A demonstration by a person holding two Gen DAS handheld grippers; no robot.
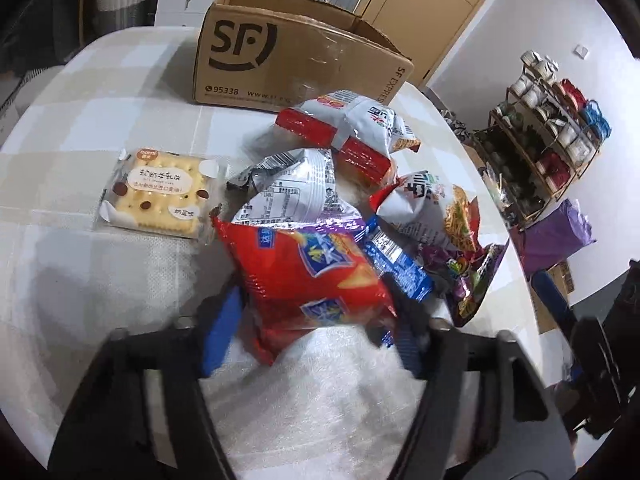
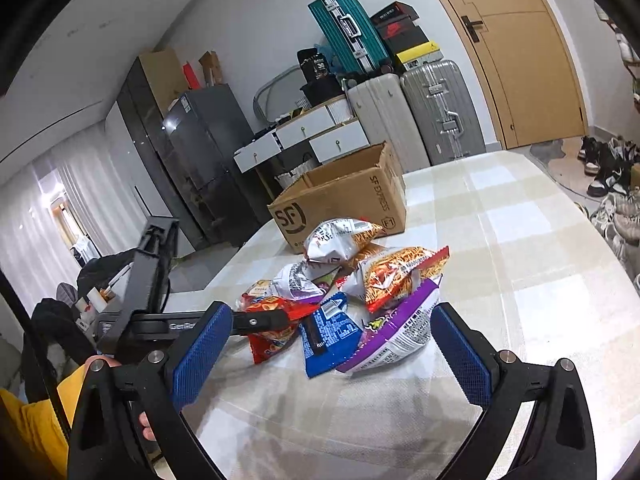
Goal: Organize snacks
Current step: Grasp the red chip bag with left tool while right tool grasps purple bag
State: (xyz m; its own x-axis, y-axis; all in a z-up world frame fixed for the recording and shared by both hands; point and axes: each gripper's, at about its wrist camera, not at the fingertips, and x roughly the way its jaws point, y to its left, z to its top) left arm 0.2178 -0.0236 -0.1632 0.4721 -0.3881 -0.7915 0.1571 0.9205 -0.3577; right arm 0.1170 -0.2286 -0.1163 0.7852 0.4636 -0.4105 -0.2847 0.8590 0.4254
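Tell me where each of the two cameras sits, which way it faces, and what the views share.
Left wrist: on the left gripper, low over the table, facing the box; its fingers flank the red bag.
Right wrist: on the right gripper, open, facing the snack pile and box; the person's hand and yellow sleeve show, plus the left gripper at the red bag.
Shared: box, red bag, blue packet, table.

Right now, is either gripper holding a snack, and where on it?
The left gripper is closed on the red snack bag, gripping its lower end. The right gripper is open, holding nothing.
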